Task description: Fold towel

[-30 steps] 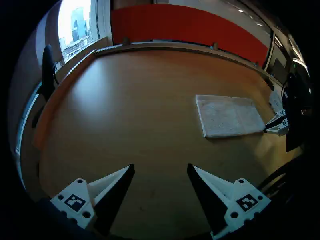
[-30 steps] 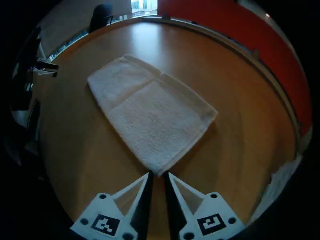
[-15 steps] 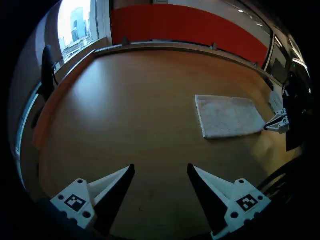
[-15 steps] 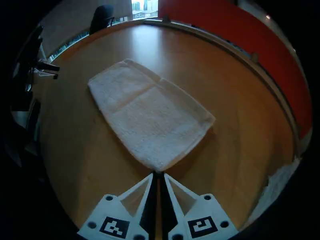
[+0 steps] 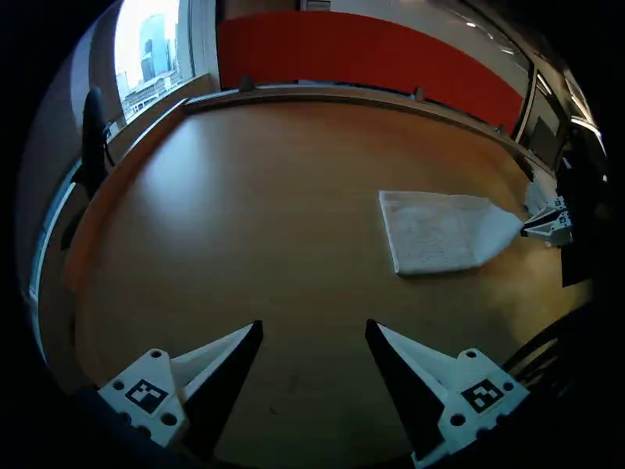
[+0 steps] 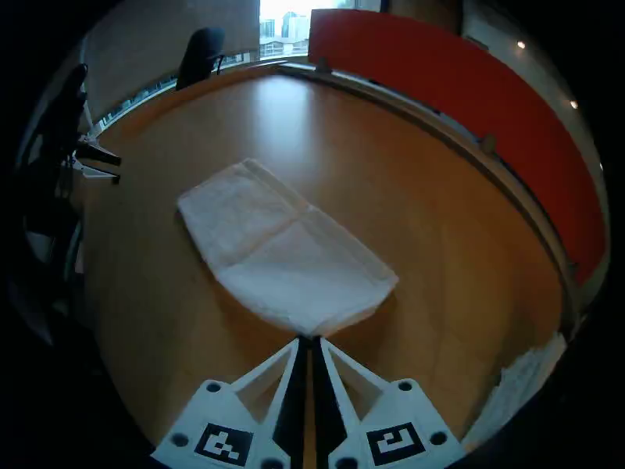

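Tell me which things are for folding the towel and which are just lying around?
For the job: towel; right gripper, fingers shut on the towel's near corner; left gripper, open; table.

Just lying about: office chair; white pile at the table's edge; red panel.

left gripper view low, across table (image 5: 258, 203) twd towel (image 5: 433, 230), right gripper view close on same towel
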The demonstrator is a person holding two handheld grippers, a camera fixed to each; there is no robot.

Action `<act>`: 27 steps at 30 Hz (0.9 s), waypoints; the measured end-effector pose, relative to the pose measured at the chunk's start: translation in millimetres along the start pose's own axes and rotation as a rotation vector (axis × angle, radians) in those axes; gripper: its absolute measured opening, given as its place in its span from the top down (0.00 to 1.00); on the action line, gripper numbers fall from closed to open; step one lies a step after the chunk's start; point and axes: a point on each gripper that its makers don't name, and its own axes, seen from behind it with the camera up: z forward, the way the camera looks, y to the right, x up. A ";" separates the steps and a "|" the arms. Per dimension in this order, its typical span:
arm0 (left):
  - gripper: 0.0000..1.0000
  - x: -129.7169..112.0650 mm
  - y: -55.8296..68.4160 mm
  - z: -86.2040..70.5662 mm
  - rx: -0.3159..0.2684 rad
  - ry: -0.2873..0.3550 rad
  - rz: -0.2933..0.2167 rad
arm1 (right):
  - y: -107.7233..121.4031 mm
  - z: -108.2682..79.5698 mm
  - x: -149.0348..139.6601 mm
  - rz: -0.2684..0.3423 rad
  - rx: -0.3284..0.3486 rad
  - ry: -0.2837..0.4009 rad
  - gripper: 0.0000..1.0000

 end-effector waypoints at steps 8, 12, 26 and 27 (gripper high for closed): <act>0.02 3.1 0.9 -2.7 0.001 0.008 0.000 | 8.3 -13.6 28.6 -0.031 -0.024 0.057 0.96; 0.02 3.7 0.8 -3.5 0.003 0.011 -0.001 | 11.7 -18.6 41.2 -0.046 -0.033 0.078 0.96; 0.02 5.7 1.2 -7.2 0.004 0.024 -0.014 | 6.9 -15.1 72.6 -0.113 -0.015 0.106 0.96; 0.03 5.8 0.9 -7.7 0.005 0.025 -0.016 | 5.8 -14.2 75.7 -0.118 -0.011 0.108 0.96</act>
